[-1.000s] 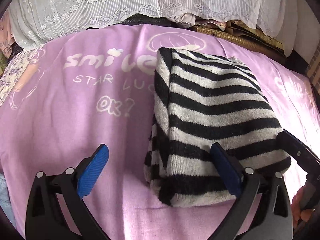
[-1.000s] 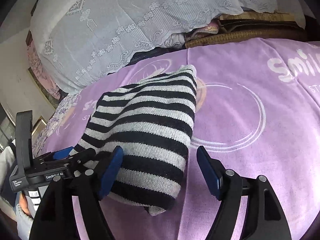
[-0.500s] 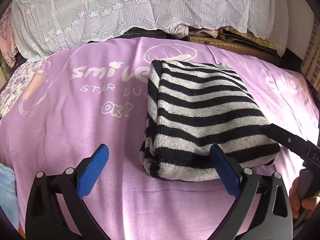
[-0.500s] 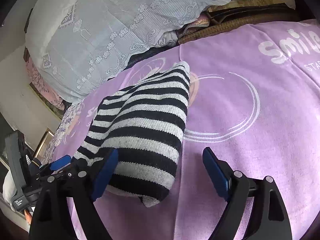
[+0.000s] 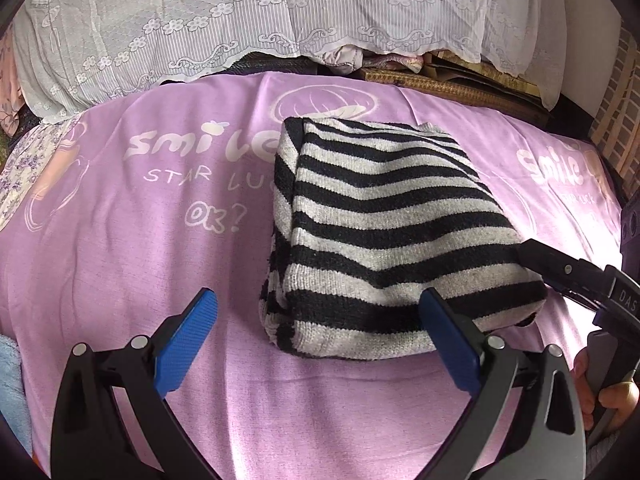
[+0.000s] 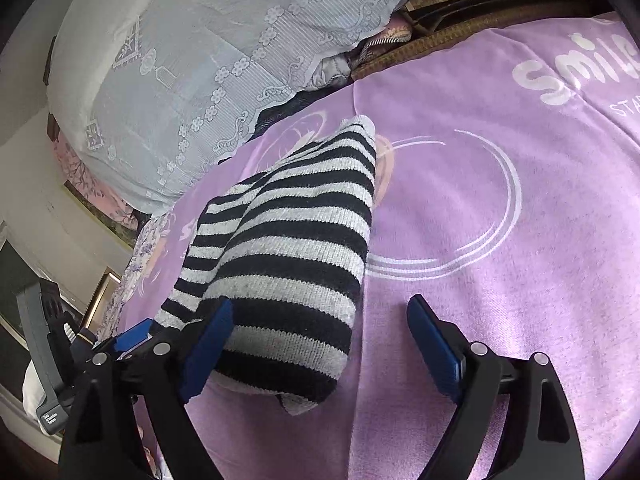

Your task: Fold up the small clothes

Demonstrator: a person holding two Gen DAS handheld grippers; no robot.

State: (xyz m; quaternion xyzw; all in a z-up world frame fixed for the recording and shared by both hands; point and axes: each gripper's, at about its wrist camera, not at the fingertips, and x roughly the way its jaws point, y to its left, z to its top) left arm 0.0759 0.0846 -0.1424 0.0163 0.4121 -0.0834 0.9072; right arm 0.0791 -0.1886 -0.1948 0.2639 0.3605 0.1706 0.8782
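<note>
Folded striped sweater [image 5: 384,248] on purple bedspread [image 5: 120,240]; left hand-held gripper [image 5: 320,340] and right hand-held gripper [image 6: 320,344] wide, empty. Folding apparently complete; next, set aside.

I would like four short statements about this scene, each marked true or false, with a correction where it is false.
1. The striped sweater lies folded on the purple blanket. True.
2. The left claw is shut on the sweater. False: its jaws stand wide open, holding nothing.
3. The right claw is open. True.
4. The sweater has red and white stripes. False: the stripes are black and grey-white.
5. A white lace cloth hangs behind the blanket. True.
</note>
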